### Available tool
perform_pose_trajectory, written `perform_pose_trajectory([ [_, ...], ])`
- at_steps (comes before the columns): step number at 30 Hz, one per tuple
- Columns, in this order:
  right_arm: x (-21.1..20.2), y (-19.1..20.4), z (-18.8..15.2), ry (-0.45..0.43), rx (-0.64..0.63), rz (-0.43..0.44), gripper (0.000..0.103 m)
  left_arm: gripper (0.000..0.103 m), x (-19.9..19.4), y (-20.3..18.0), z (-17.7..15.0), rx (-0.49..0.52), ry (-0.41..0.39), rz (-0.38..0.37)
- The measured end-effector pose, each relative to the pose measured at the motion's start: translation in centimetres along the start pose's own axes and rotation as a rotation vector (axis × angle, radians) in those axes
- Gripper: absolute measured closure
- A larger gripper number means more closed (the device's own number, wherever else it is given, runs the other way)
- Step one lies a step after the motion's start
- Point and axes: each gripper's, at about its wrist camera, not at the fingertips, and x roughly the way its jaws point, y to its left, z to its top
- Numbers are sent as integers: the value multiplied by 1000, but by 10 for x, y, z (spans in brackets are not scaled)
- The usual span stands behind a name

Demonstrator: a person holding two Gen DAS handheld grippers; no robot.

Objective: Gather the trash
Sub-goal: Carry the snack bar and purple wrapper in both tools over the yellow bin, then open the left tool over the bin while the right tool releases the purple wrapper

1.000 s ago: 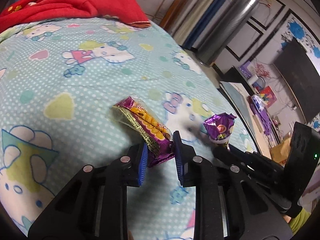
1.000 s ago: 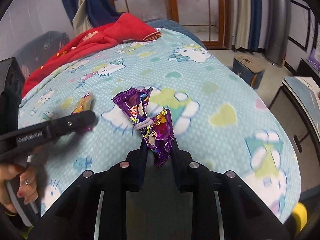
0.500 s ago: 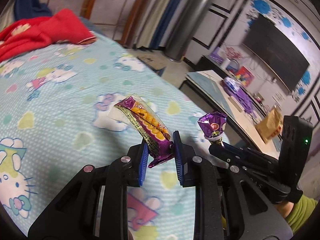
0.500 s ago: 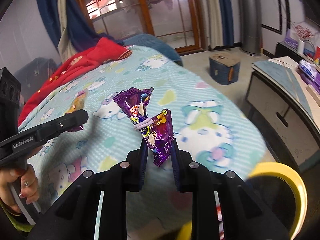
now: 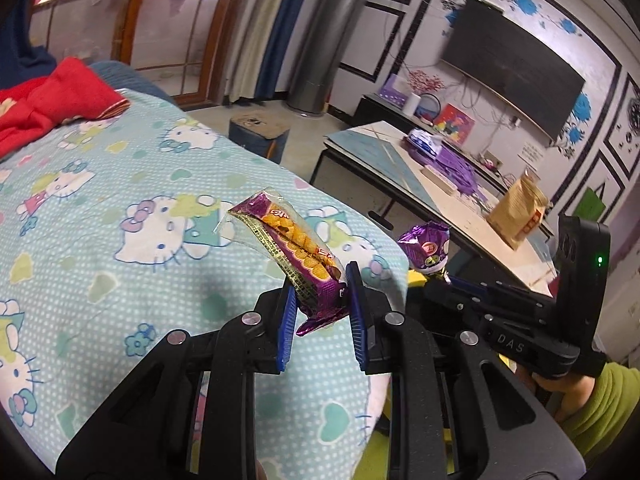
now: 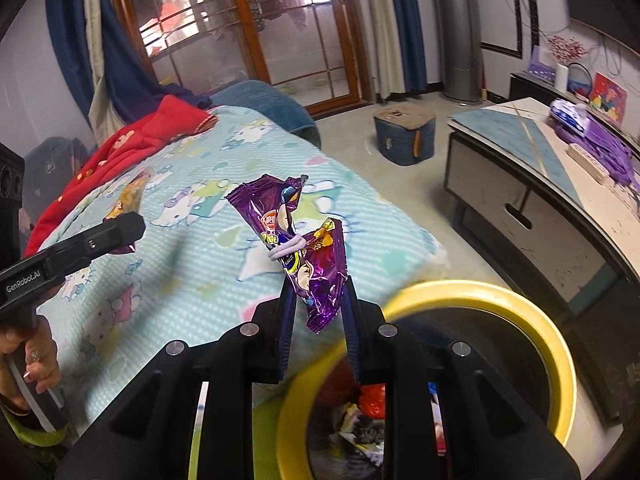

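my left gripper (image 5: 321, 309) pinches a snack pack (image 5: 294, 254) over the bed (image 5: 100, 248); my right gripper (image 6: 316, 312) pinches a purple wrapper (image 6: 304, 244) above the yellow bin (image 6: 552, 344).

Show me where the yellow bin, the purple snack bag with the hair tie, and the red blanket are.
yellow bin (image 6: 558, 354): right wrist view, on its rim.
purple snack bag (image 6: 320, 280): right wrist view, lower half below the hair tie.
red blanket (image 5: 60, 94): left wrist view, middle of the fold.

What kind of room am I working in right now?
Likely a lived-in bedroom at home: a bed with a cartoon-cat sheet and a red blanket, a wall television above a low cabinet, and a curtained glass door.
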Motion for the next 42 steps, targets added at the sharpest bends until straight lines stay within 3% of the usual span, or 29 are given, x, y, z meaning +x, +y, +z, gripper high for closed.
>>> perform_pose_trajectory([
  [12, -31, -42, -18, -25, 80, -78, 81, 86, 14, -30, -10, 87, 30, -51],
  [42, -72, -96, -68, -7, 191, -197, 81, 86, 51, -103, -35, 283, 106, -199],
])
